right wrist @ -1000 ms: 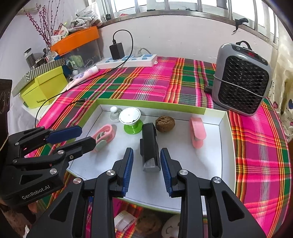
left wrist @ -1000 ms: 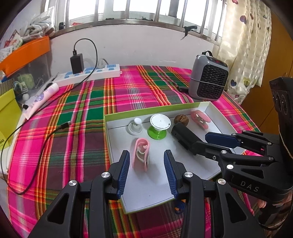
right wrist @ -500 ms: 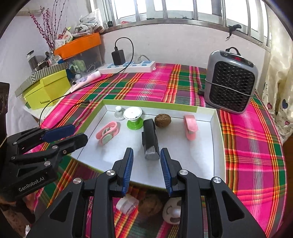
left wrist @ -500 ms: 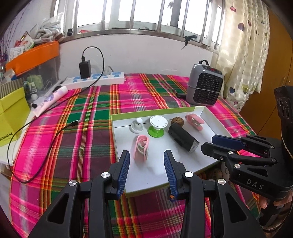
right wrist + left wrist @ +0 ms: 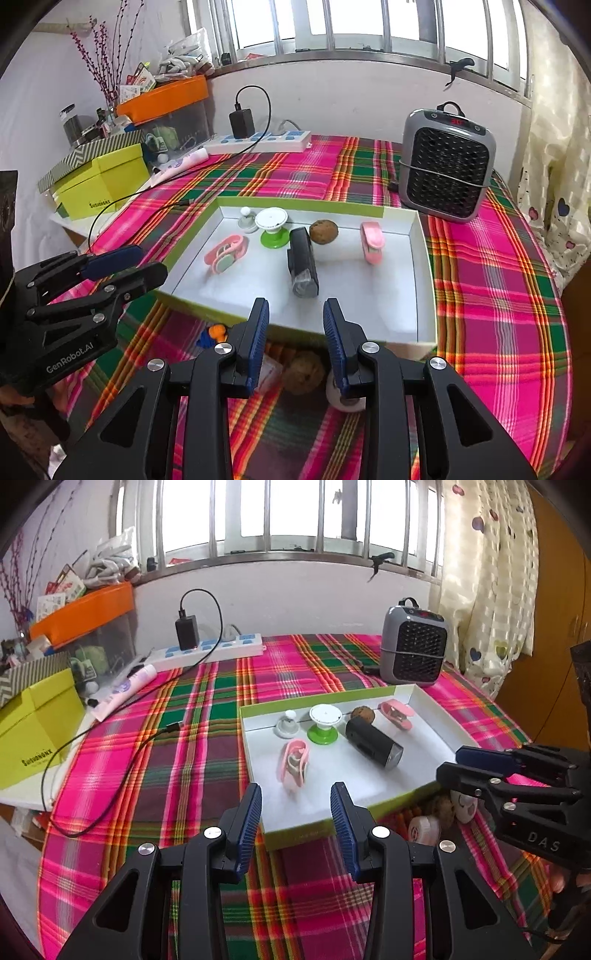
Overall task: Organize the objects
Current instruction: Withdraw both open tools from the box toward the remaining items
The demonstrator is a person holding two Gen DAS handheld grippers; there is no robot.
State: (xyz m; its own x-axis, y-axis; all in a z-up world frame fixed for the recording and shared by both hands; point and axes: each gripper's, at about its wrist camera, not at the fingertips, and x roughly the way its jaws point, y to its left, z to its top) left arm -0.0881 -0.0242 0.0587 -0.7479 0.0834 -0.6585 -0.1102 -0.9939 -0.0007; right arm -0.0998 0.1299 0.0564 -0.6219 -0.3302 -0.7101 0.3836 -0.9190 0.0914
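A white tray with a green rim (image 5: 424,701) (image 5: 417,266) lies on the plaid table. In it are a black cylinder (image 5: 373,744) (image 5: 302,260), a walnut (image 5: 323,231), a pink clip (image 5: 372,242), a pink-and-green item (image 5: 293,764) (image 5: 225,253), a green-footed white stand (image 5: 272,227) and a small white knob (image 5: 245,218). In front of the tray lie a walnut (image 5: 304,371), a white round piece (image 5: 424,829), a white face piece (image 5: 463,805) and a blue-orange bit (image 5: 213,334). My left gripper (image 5: 295,827) and right gripper (image 5: 293,341) are open and empty, short of the tray's near edge.
A grey heater (image 5: 447,162) stands behind the tray at the right. A power strip with a black charger (image 5: 207,648) and its cable run along the back. A yellow-green box (image 5: 99,181) and an orange-lidded bin (image 5: 85,624) stand at the left edge.
Both grippers have pulled back and up from over the tray, both still open. The black cylinder now lies free in the tray. Loose items in front of the tray have come into view.
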